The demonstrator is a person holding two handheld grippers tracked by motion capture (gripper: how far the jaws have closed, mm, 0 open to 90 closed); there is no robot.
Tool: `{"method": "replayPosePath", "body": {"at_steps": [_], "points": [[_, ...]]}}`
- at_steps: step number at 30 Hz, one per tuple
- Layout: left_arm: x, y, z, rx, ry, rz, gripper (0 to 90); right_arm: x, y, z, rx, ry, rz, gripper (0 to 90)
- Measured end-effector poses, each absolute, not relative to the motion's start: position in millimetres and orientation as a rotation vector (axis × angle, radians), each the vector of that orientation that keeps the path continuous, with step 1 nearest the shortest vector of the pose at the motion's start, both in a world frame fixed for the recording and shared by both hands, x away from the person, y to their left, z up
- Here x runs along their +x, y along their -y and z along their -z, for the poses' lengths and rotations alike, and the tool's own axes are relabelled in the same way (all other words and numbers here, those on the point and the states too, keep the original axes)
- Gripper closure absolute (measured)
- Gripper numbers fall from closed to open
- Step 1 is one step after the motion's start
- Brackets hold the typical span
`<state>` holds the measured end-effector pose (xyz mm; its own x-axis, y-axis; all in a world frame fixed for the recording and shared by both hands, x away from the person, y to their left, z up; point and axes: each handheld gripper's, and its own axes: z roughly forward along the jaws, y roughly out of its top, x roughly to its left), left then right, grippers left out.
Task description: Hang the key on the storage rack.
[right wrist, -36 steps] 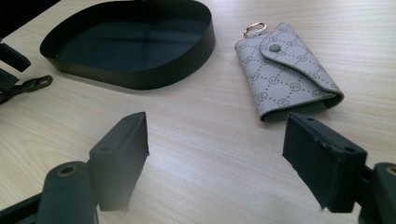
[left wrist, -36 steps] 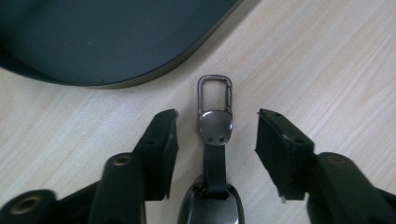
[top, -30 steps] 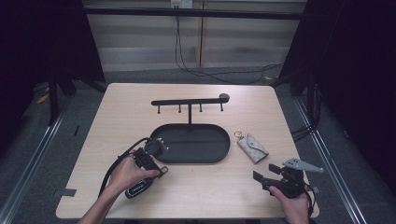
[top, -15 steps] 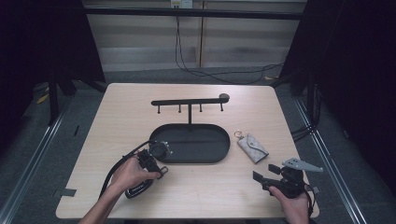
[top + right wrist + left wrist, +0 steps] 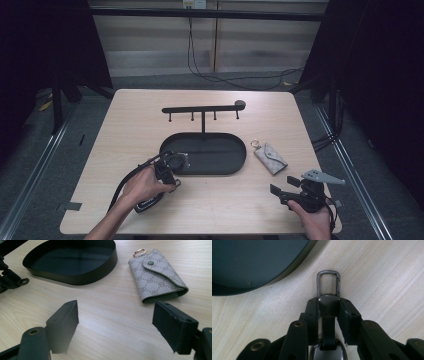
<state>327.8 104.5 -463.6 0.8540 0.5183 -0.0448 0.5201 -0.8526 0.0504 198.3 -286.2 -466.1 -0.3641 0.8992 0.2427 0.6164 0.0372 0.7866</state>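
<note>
We see a pale wooden table (image 5: 125,150) with a black oval tray (image 5: 235,159) near its middle. Behind the tray stands a black rack (image 5: 202,108), a bar with short pegs hanging from it. Just right of the tray lies a grey key pouch (image 5: 270,158) with a small ring at its far end. Our left hand (image 5: 141,186) holds the left gripper (image 5: 165,172) by the tray's near-left edge. Our right hand (image 5: 312,219) holds the right gripper (image 5: 285,187) near the front right corner, jaws apart.
</note>
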Motion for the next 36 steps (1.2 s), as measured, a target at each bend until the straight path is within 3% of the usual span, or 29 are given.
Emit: {"method": "replayPosePath", "body": {"at_steps": [7,18,36], "points": [[325.8,-108.1,463.6,2.947,-0.784,0.027,70.7,198.7,286.4,466.4,1.546,-2.001,-1.242,20.8],[331.8,-118.1,461.9,2.886,-0.869,0.068,70.8,199.6,286.3,466.9,1.55,-2.004,-1.236,20.8],[332.9,-141.3,426.3,2.789,-0.876,0.06,70.8,199.5,286.5,467.0,1.551,-2.001,-1.234,20.8]]}}
